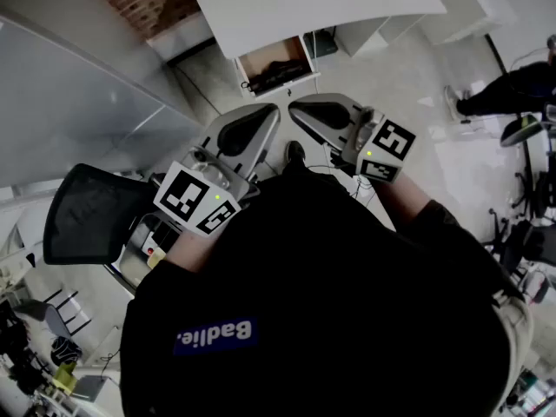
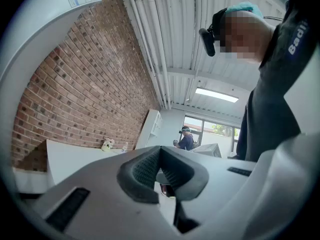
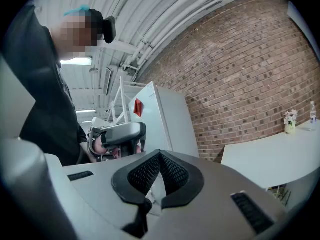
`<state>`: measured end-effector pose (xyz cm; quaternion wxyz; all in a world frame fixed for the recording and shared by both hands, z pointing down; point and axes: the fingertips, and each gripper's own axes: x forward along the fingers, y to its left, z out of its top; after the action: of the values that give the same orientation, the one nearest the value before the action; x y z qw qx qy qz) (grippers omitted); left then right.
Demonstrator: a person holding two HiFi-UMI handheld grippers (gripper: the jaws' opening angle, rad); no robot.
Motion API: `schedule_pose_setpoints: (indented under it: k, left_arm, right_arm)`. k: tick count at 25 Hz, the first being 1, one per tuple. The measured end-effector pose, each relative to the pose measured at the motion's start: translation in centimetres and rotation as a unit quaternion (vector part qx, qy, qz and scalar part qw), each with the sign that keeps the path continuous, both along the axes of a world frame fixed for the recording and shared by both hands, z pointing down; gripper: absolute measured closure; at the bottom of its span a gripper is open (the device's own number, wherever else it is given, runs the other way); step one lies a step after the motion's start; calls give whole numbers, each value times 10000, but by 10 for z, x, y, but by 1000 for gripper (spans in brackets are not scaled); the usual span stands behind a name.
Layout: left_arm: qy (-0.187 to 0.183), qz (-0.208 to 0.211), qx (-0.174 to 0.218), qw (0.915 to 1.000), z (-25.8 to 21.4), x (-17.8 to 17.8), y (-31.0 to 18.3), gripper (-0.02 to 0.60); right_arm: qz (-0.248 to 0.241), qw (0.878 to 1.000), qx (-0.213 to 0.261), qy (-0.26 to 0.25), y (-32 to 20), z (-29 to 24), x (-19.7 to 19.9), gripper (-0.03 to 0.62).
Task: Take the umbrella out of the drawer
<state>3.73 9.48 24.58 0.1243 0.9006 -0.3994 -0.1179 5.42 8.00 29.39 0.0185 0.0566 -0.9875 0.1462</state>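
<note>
Approach step, nothing grabbed yet. Left tool (image 1: 265,115) and right tool (image 1: 304,109) are side by side at chest height, roughly level, well short of the drawer (image 1: 259,59). Both are fully closed, pads touching, empty. The drawer stands open at the edge of the white bench (image 1: 313,3). The dark shape lying inside is probably the umbrella (image 1: 280,72), too small to confirm. Next: step in, drop to drawer height, open one tool wide enough for the umbrella, reach in from above. Watch for clipping the drawer front or bench edge.
</note>
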Motion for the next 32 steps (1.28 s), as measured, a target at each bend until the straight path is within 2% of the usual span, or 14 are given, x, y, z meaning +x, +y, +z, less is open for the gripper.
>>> schedule_pose_setpoints:
  k: [14,18,22,32]
  left_arm:
    - [43,-40,-19,10000,3,-14,-1,580]
    - [62,-58,-22,10000,3,-18,-3,580]
    - [86,-81,-16,9999,3,-24,-2,580]
    - [95,-99,44,9999,0,-42,8,580]
  right_arm:
    - [-24,10000,18,48,0,2,-14,565]
    - [78,9993,162,323,-6,12,-14,565]
    - [104,9993,71,355,-8,14,-20,565]
    - [77,9975,256,650,-3,19,-39,565]
